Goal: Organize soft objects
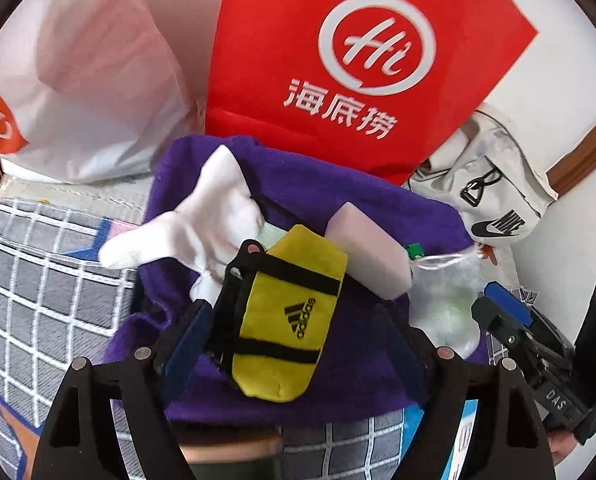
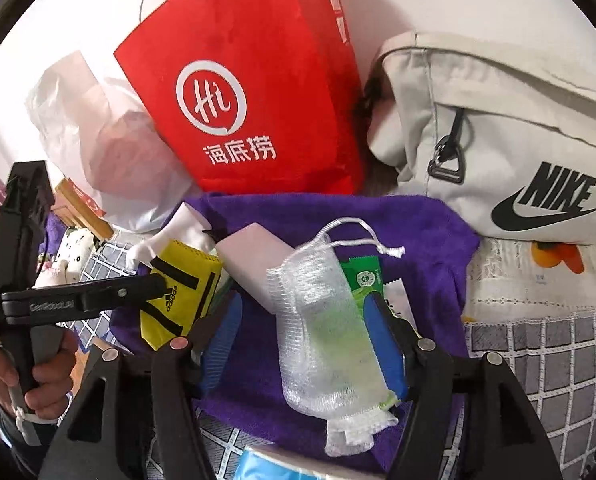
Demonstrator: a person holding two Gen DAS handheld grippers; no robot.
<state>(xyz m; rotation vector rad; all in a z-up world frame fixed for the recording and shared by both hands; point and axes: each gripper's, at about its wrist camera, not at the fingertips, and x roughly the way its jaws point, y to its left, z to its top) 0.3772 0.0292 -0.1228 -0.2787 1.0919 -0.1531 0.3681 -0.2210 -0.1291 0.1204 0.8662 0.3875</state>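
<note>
A purple towel lies on the bed and also shows in the right wrist view. On it lie a white sock, a yellow Adidas pouch, a pink sponge block, a white mesh pouch and a green packet. My left gripper is open with the yellow pouch between its fingers. My right gripper is open around the mesh pouch.
A red Haidilao bag and a white plastic bag stand behind the towel. A beige Nike bag lies at right. A grey checked bedcover lies under everything.
</note>
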